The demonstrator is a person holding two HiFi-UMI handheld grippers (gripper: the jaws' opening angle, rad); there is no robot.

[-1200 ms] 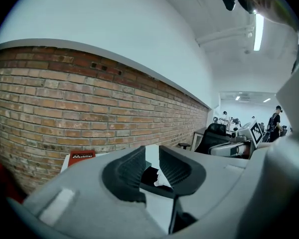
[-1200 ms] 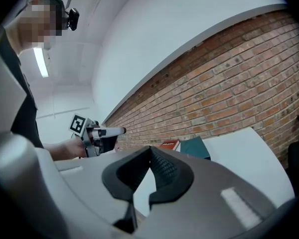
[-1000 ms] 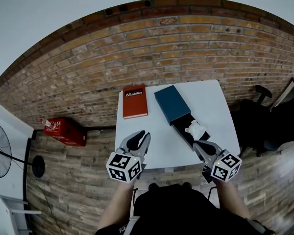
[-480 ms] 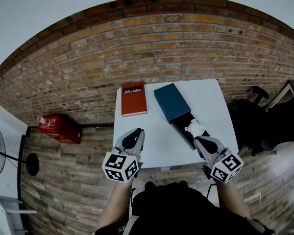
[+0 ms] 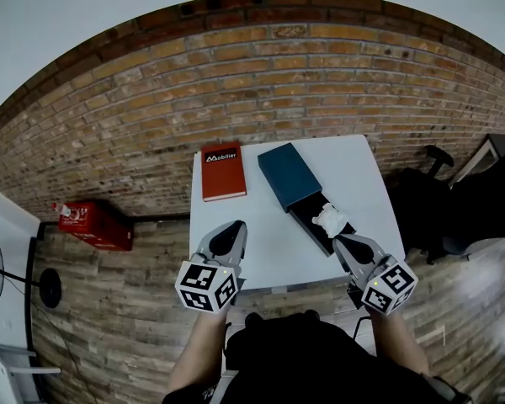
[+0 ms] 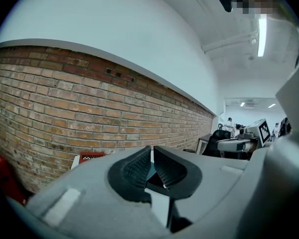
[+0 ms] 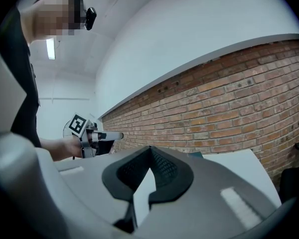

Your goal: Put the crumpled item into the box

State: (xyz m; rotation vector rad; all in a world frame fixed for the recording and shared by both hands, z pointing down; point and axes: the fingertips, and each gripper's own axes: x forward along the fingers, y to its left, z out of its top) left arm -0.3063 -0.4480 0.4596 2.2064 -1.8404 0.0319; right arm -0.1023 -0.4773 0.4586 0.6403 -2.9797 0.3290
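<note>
On the white table [image 5: 366, 183] lies a dark blue box [image 5: 288, 175], its black inner tray [image 5: 313, 227] slid out toward me. The crumpled white item [image 5: 331, 219] sits in that tray. My right gripper [image 5: 345, 242] hovers just on the near side of the tray, shut and empty; its jaws [image 7: 150, 151] meet at the tips. My left gripper [image 5: 232, 229] hangs over the table's near left edge, shut with nothing between its ribbed pads [image 6: 139, 167]. From the right gripper view, the left gripper [image 7: 100, 136] shows at the left.
A red book [image 5: 223, 172] lies at the table's far left corner, also seen as the red book [image 6: 89, 158] past my left jaws. A brick wall stands behind the table. A red case [image 5: 88, 224] sits on the wooden floor at left, a black office chair [image 5: 433, 160] at right.
My left gripper's jaws have closed from open to shut and it drew back a little toward me. The right gripper and the crumpled item stayed where they were.
</note>
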